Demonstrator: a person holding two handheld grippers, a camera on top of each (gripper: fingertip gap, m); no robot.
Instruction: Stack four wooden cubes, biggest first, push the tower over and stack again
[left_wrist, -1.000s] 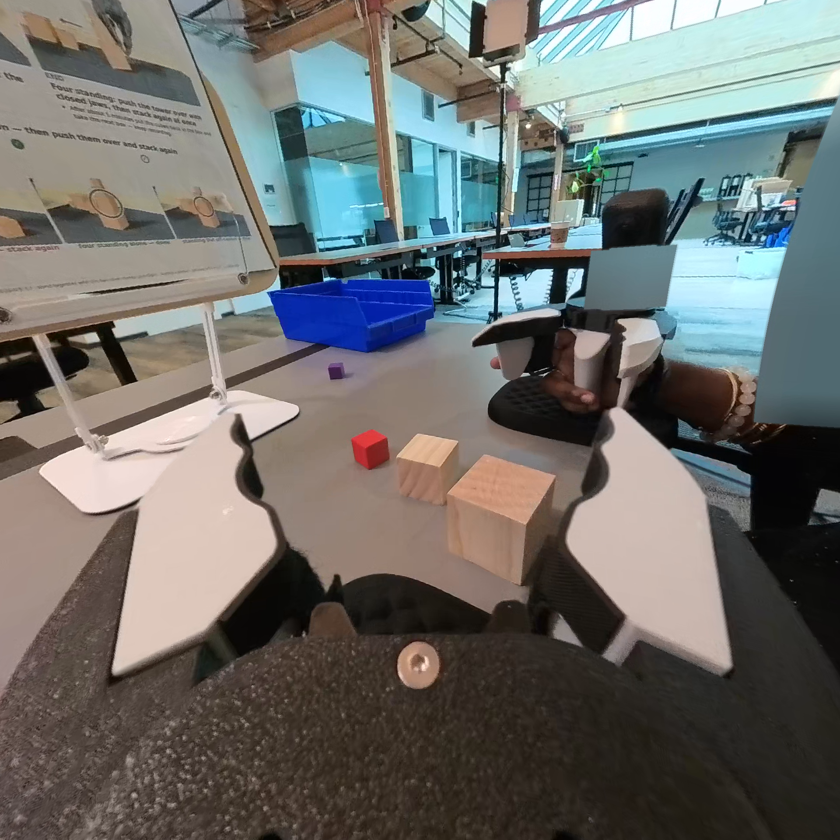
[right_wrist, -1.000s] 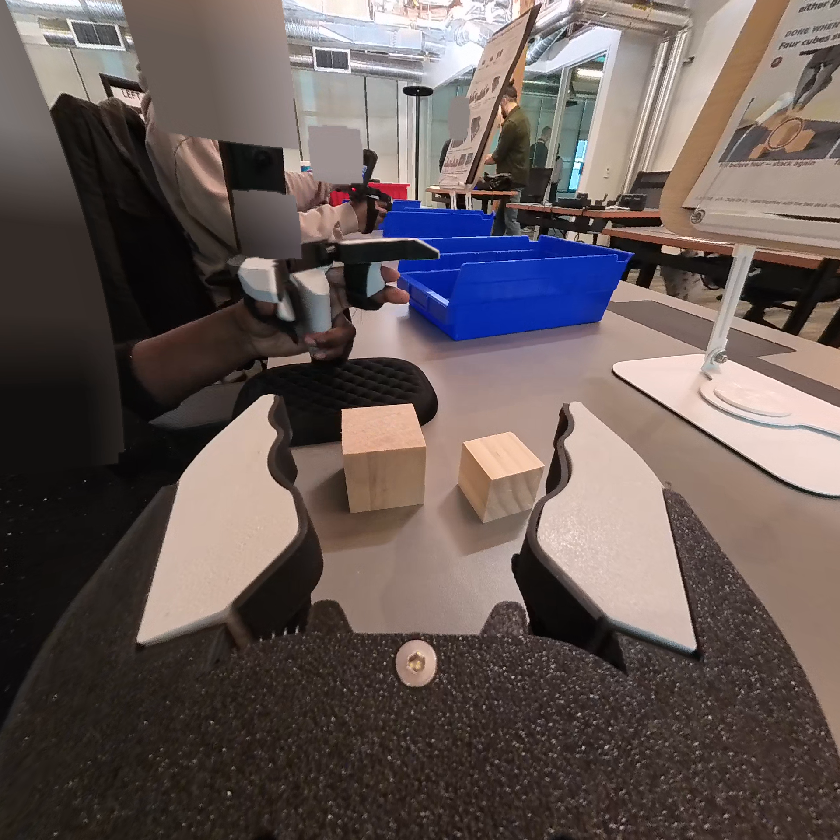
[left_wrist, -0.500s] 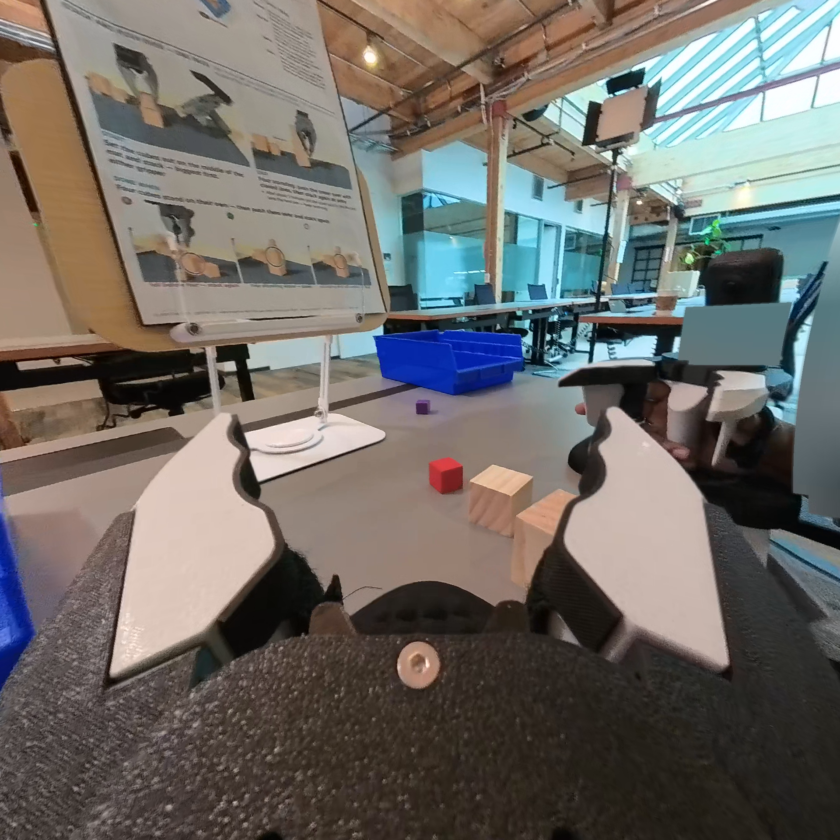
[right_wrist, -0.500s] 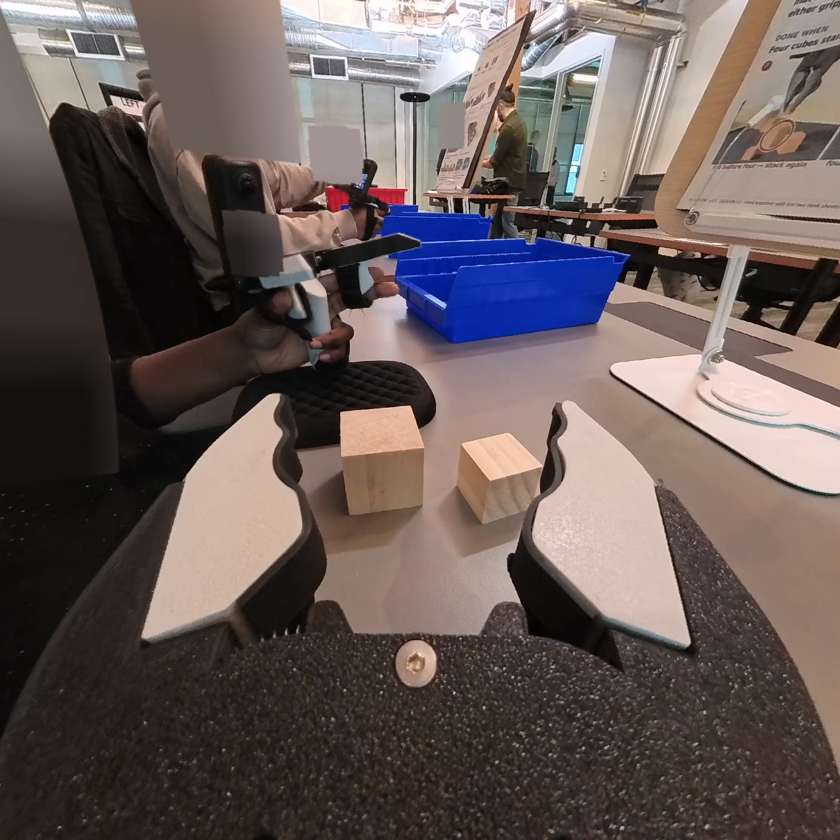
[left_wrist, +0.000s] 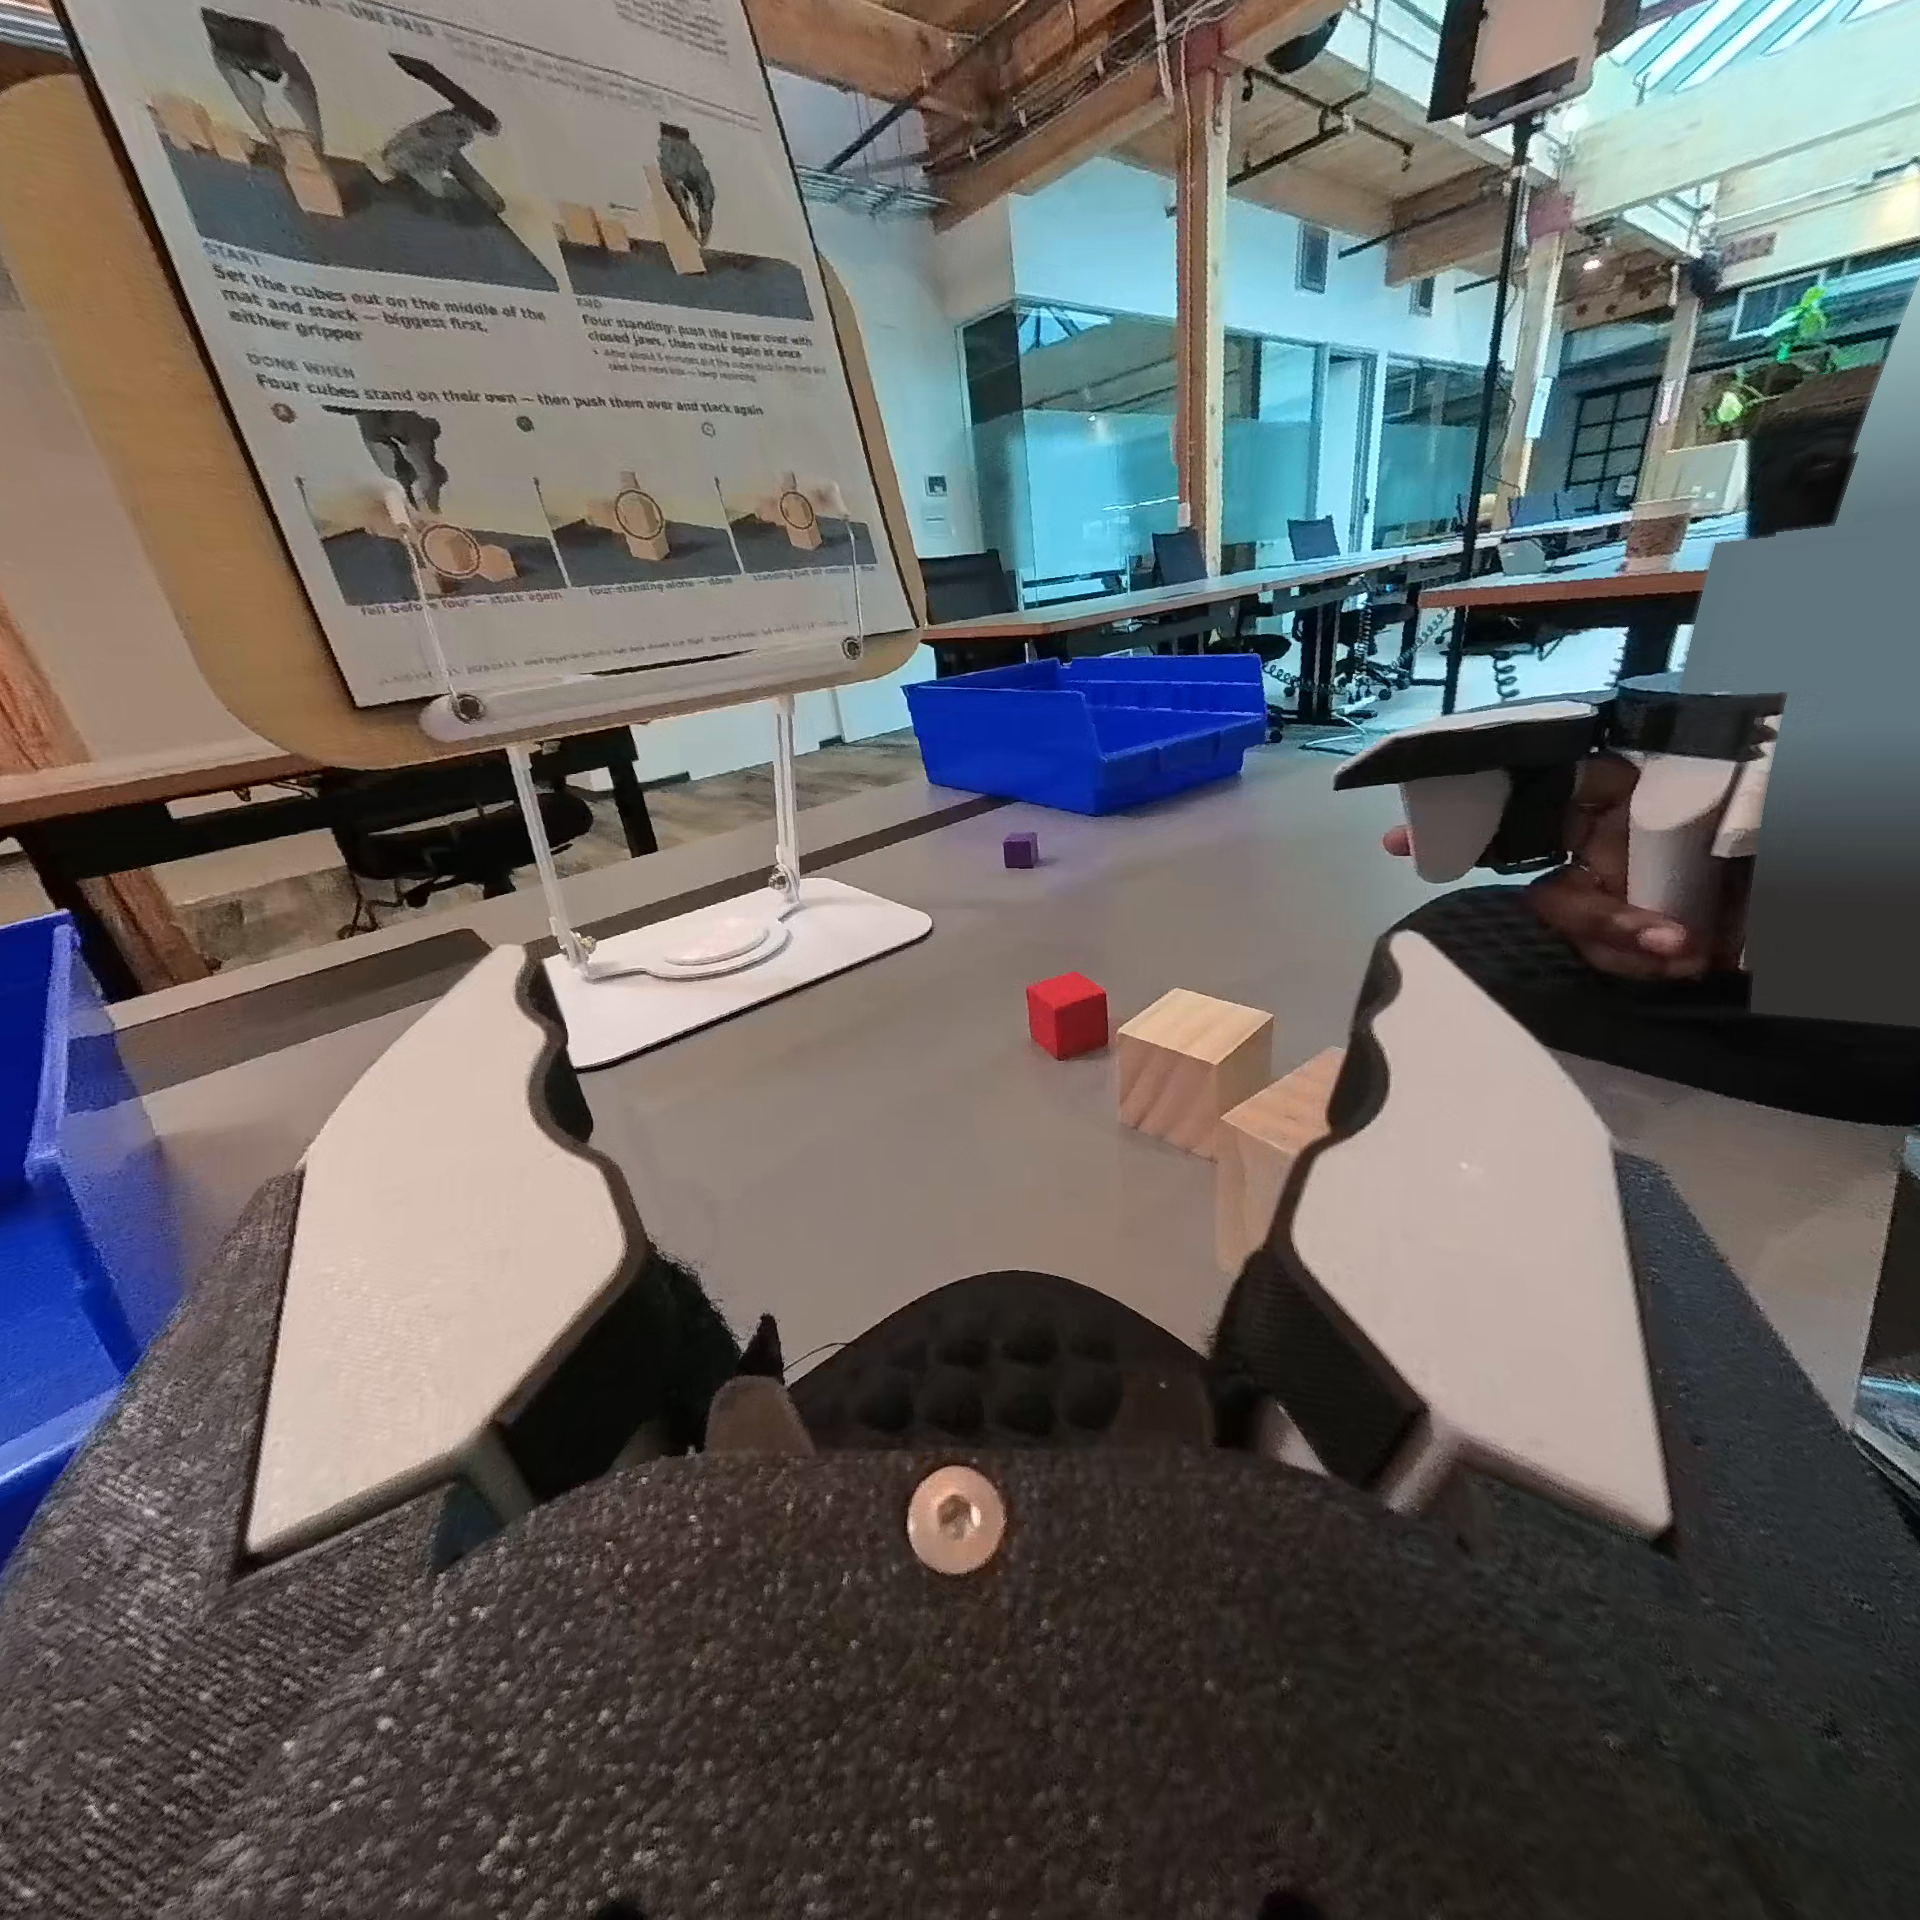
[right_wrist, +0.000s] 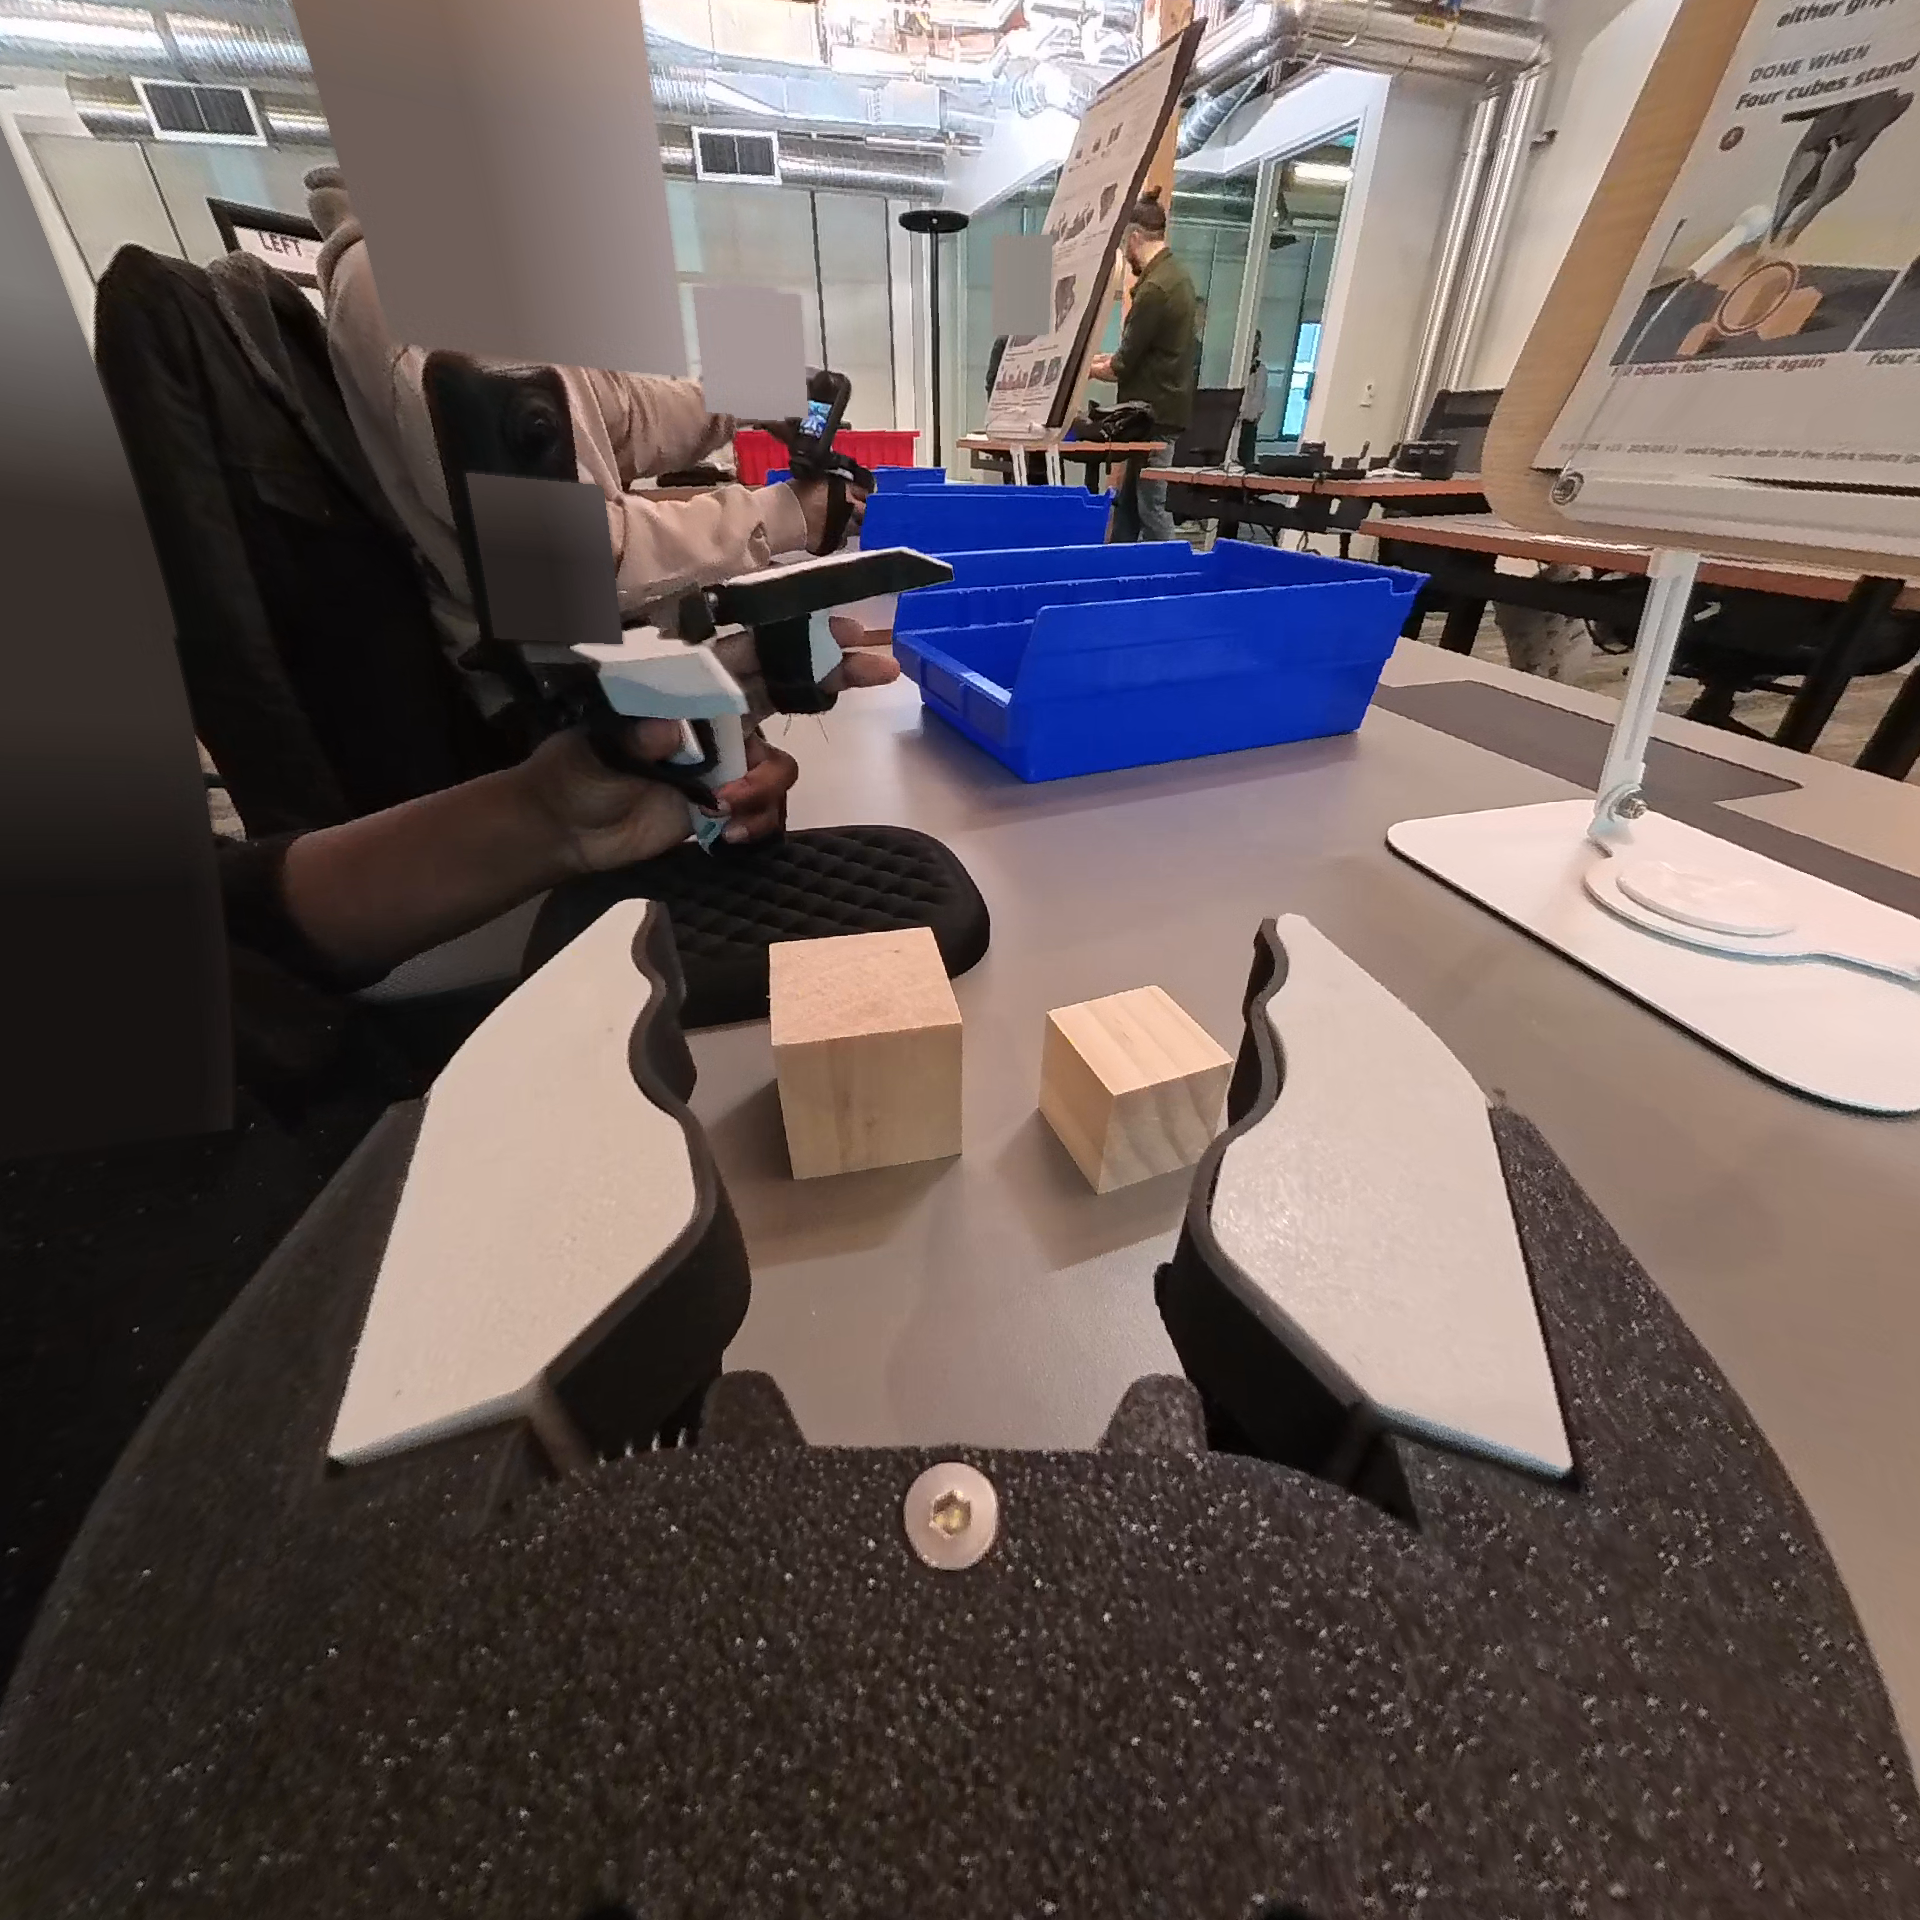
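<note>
My left gripper (left_wrist: 956, 977) is open wide and holds nothing. Ahead of it on the grey table (left_wrist: 883, 1143) stand a red cube (left_wrist: 1067, 1013), a small wooden cube (left_wrist: 1193, 1070) and a larger wooden cube (left_wrist: 1273, 1153), which is partly hidden behind my right-hand finger (left_wrist: 1455, 1195). A small purple cube (left_wrist: 1020, 850) lies farther off. My right gripper (right_wrist: 961, 945) is open and holds nothing. The large wooden cube (right_wrist: 862, 1049) and the small wooden cube (right_wrist: 1132, 1081) stand just beyond its fingertips, untouched. Each gripper also shows in the other's view, held by a hand (right_wrist: 623, 790).
A blue bin (left_wrist: 1091, 727) stands at the back, another (left_wrist: 52, 1143) at the near left. An instruction sheet (left_wrist: 499, 312) sits on a stand with a white base (left_wrist: 727, 956). A black padded mat (right_wrist: 810, 894) lies under the hand. A person (right_wrist: 1143, 343) stands far behind. It is some 8 centimeters from my right tips to the large wooden cube (right_wrist: 862, 1049).
My left gripper has drawn back and turned left, so the cubes slid right and the larger one went partly behind its finger. My right gripper barely moved; its fingers narrowed slightly.
</note>
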